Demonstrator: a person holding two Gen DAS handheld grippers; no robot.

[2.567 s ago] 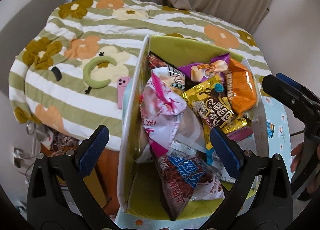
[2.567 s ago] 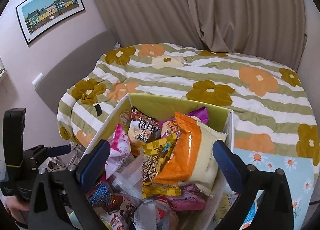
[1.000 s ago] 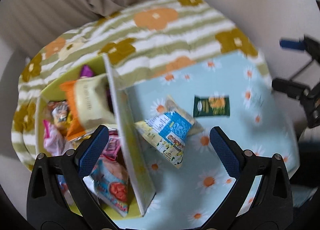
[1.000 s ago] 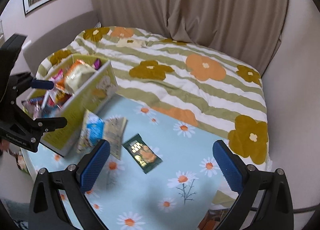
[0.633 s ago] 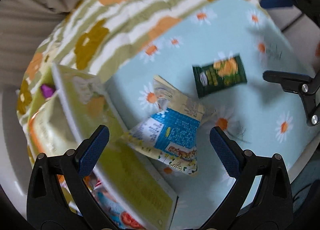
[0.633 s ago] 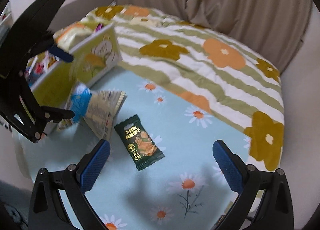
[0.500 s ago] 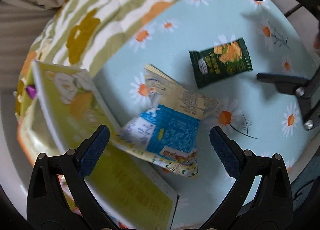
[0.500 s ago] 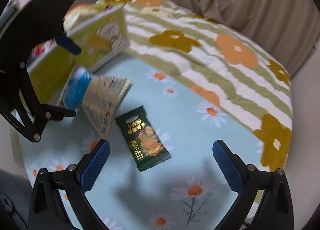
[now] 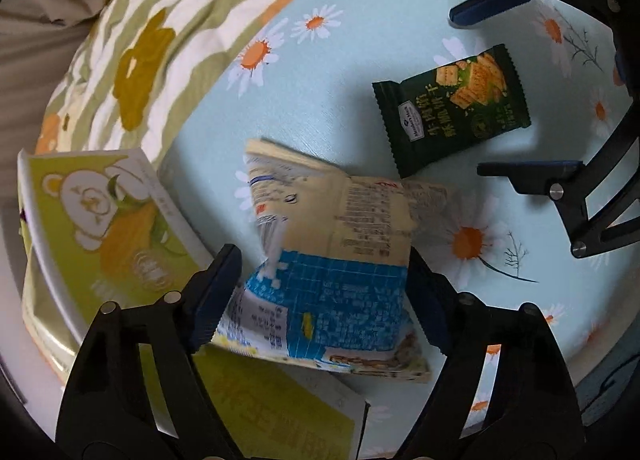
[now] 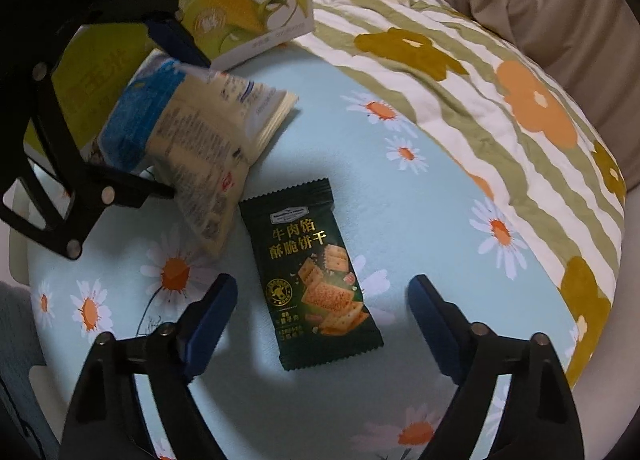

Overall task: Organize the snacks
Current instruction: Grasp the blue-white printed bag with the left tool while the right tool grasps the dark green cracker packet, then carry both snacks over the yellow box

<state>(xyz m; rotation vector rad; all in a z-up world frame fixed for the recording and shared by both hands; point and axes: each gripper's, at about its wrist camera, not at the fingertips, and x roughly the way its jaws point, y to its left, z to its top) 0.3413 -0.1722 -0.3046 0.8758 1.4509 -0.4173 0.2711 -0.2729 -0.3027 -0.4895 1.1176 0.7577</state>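
Down at the left wrist view first: the left gripper (image 9: 324,296) straddles a blue-and-cream snack bag (image 9: 332,260) that lies against the side of the green-and-white snack box (image 9: 108,219) on the daisy-print tablecloth (image 9: 360,119). Its jaws are closing with the bag between them; the pads sit right at the bag's edges, but I cannot tell whether they press yet. A dark green cracker packet (image 9: 452,107) lies flat nearby, almost touching the bag's cream end, with the right gripper (image 9: 508,91) straddling it.

Now the right wrist view: the right gripper (image 10: 320,324) is closing around the dark green cracker packet (image 10: 312,272), pads clearly apart from its edges, nothing gripped. The blue-and-cream snack bag (image 10: 192,131) sits just beside it, with the left gripper (image 10: 168,115) over it.

Risks, as I judge them (both packs are slick film): the flat packet may slide or buckle instead of lifting if the pads skim the cloth. The puffy bag could squirm out sideways, or the left pad could catch the box wall and nudge it.
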